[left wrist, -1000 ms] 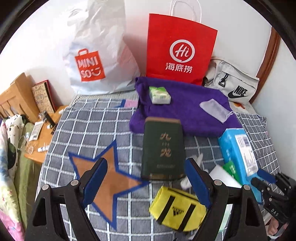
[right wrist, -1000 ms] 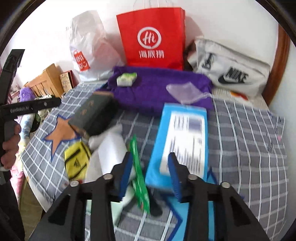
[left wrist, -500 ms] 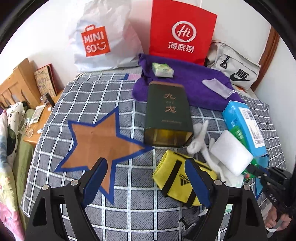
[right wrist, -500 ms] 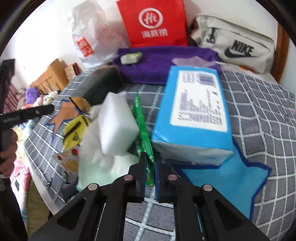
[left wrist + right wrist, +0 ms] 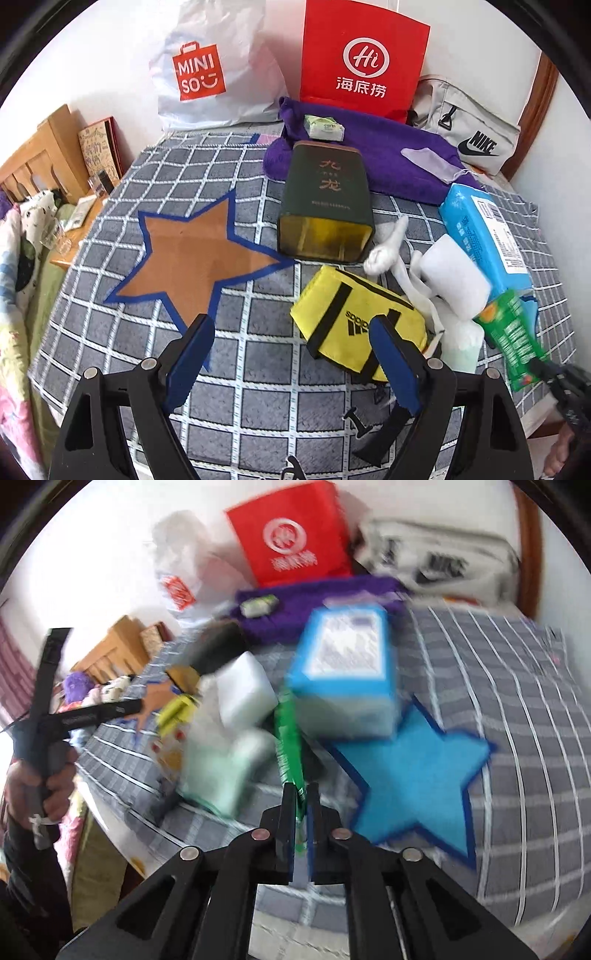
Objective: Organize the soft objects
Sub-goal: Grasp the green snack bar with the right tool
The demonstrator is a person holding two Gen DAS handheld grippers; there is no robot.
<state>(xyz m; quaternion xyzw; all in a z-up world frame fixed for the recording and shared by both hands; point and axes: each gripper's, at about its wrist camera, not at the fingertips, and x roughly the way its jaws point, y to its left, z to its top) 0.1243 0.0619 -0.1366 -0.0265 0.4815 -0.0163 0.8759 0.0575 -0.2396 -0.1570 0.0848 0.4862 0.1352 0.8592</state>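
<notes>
My right gripper is shut on a thin green packet and holds it lifted off the bed; the packet also shows in the left wrist view. A white sponge block, a blue tissue pack, a white cloth toy and a yellow Adidas pouch lie in a heap. My left gripper is open and empty, above the checked bedspread near the pouch. A brown star patch and a blue star patch lie on the bed.
A dark green tin lies beside the brown star. A purple towel holds a small green pack. A red paper bag, a white Miniso bag and a Nike bag stand at the wall. A wooden bedside stand is left.
My right gripper has pulled back with the green packet, lifting it clear of the heap. My left gripper has drawn back and risen a little, still open.
</notes>
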